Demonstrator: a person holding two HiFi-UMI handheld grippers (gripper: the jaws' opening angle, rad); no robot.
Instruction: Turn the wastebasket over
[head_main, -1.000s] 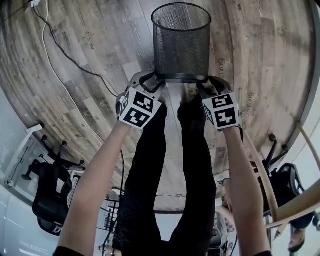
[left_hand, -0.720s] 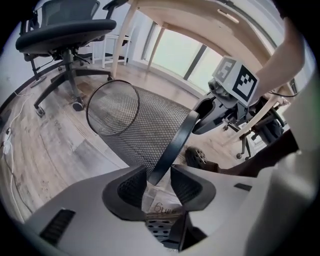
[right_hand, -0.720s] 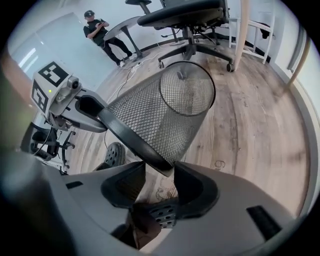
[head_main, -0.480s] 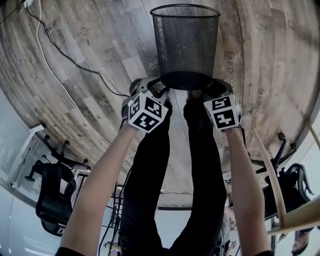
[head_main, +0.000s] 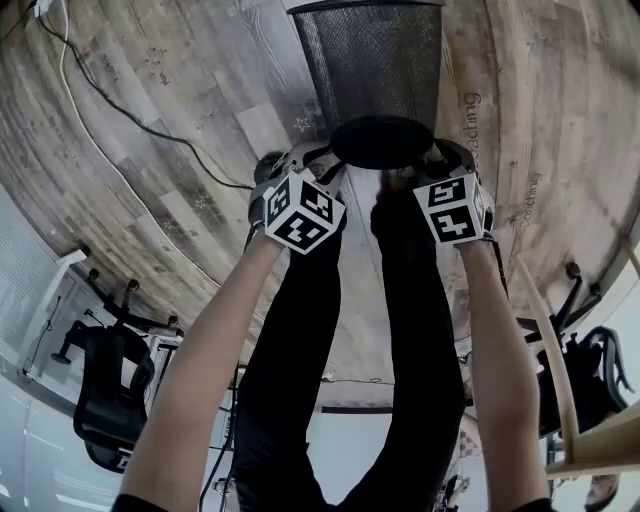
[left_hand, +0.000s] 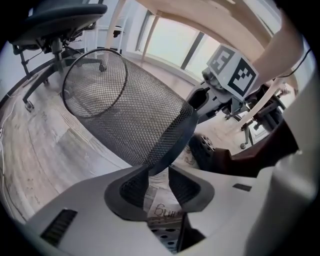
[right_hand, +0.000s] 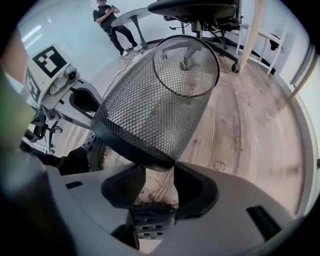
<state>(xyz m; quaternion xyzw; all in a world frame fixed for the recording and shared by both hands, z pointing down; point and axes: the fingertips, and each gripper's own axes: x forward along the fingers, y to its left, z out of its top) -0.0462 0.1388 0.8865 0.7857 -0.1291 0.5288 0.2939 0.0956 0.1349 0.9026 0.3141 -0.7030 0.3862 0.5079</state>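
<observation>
The black mesh wastebasket (head_main: 372, 70) hangs tilted, its solid base (head_main: 382, 141) turned toward me and its open mouth pointing away, down at the wooden floor. The mouth's rim runs off the top of the head view. My left gripper (head_main: 318, 162) is shut on the base rim from the left. Its jaws have just been closing, with the rim between the pads (left_hand: 159, 175). From the right, my right gripper (head_main: 432, 165) is shut on the same base rim (right_hand: 160, 172). In both gripper views the wastebasket (left_hand: 130, 115) (right_hand: 160, 105) stretches away from the jaws.
A black cable (head_main: 130, 110) snakes over the floor at the left. Office chairs stand at the lower left (head_main: 100, 390) and beyond the basket (right_hand: 200, 12) (left_hand: 55, 30). A pale wooden frame (head_main: 560, 380) rises at the right. A person (right_hand: 112, 20) stands far off.
Both grippers have sunk and tipped the wastebasket further over. Its base now faces me, and the mouth has slid out of the top of the head view.
</observation>
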